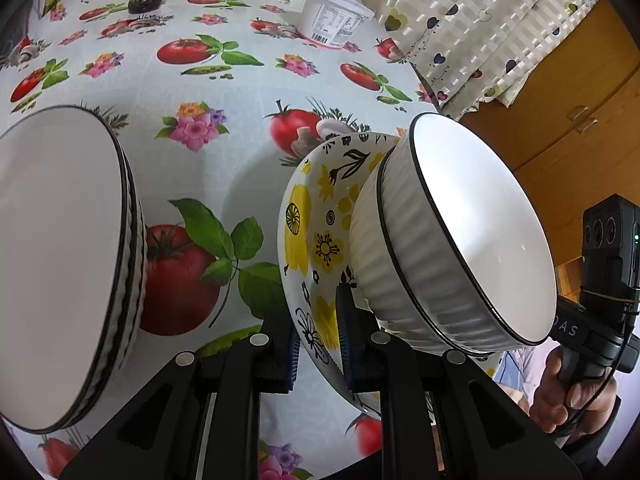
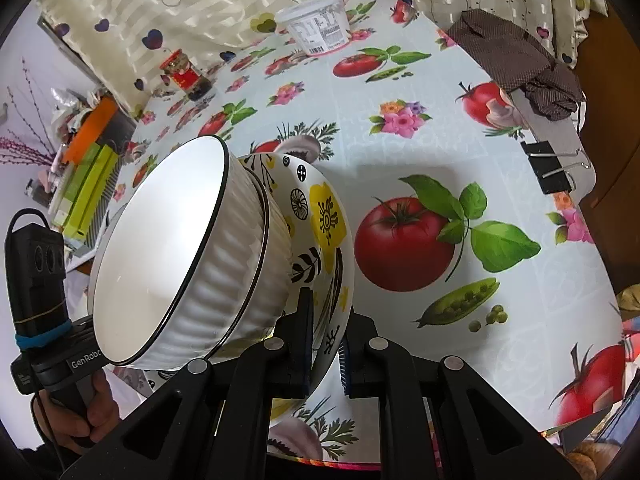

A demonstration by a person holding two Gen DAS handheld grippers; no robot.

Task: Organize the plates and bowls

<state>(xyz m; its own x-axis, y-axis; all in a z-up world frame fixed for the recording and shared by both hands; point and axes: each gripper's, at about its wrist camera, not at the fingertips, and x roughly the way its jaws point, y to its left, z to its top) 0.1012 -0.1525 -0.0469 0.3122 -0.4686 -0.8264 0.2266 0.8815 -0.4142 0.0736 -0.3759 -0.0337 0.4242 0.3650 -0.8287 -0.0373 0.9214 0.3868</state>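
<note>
A: Nearest the lens on the L side: left gripper (image 1: 318, 344), fingers closed down on the rim of the white ceramic bowl w/ yellow and black flower print (image 1: 316, 240). One pad outside the wall, one inside.

B: R side matches. Right gripper (image 2: 325, 354) is clamped on the same floral bowl's (image 2: 324, 216) rim, opposite edge, fingers narrow w/ the wall between them.

A: And nested in it: a white ribbed bowl w/ thin black rim (image 1: 472, 232), sitting inside the floral one. Both look tipped in these views; can't tell if the floral bowl touches the bench.

B: Same ribbed bowl (image 2: 176, 248) from my side. Bench (image 2: 400, 148) has a tomato-and-flower oilcloth.

A: Toward the bench's left edge, well apart from the pair: a stack of white black-rimmed ribbed dishes (image 1: 64, 264). Count unclear.

B: Far edge by the heart-print curtain (image 2: 168, 8): white plastic tub w/ label (image 2: 320, 26), and a dark jar w/ red label (image 2: 188, 76). Black binder clip (image 2: 550, 166) on the right edge.
</note>
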